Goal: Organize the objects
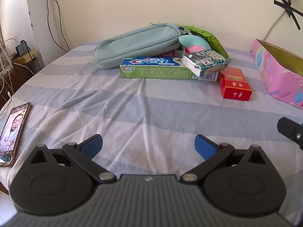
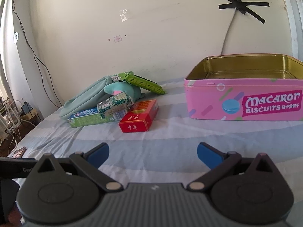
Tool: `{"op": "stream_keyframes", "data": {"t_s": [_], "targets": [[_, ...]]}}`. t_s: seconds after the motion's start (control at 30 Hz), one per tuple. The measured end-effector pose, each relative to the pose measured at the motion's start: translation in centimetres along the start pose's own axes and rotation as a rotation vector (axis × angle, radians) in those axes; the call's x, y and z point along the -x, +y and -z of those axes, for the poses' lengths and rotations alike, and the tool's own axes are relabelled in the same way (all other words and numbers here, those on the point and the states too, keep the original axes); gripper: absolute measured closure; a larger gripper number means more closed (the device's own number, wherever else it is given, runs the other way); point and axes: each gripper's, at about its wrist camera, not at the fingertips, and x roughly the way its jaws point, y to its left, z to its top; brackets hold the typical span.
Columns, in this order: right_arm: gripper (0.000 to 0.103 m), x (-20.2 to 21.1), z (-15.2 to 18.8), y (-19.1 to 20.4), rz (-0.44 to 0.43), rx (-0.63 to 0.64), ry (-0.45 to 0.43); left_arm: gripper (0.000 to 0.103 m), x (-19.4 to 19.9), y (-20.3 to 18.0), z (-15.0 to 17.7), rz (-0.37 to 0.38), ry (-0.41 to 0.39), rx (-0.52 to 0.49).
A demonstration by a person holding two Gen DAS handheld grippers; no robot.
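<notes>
Pink biscuit tin [image 2: 244, 102] sits open on your bed [image 2: 170, 132], right of the heaped pouch [image 1: 138, 45], toothpaste box [image 1: 166, 70] and red box [image 2: 140, 116]. Your left hand-held gripper [image 1: 148, 145] and right hand-held gripper [image 2: 153, 154] both gape, holding nothing.

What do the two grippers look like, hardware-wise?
Identical: the left gripper and right gripper each have blue finger pads on black linkage arms with silver pivot pins, round black housings and a ribbed grey body with a small white logo. No cables visible.

Tissue pack [image 1: 205, 61] on toothpaste box [image 1: 166, 69] — pouch [image 1: 136, 44] behind, tin [image 2: 244, 94] right.
</notes>
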Motion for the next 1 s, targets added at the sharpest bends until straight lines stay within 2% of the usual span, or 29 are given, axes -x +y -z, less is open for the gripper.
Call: {"op": "stream_keyframes", "data": {"t_s": [0.6, 1.0], "targets": [[0.0, -0.59, 0.26, -0.62, -0.02, -0.009, 0.011, 0.0, -0.53, -0.54, -0.13, -0.016, 0.016, -0.022], [0.0, -0.78, 0.35, -0.72, -0.024, -0.011, 0.017, 0.0, -0.46, -0.72, -0.04, 0.005, 0.015, -0.017]]}}
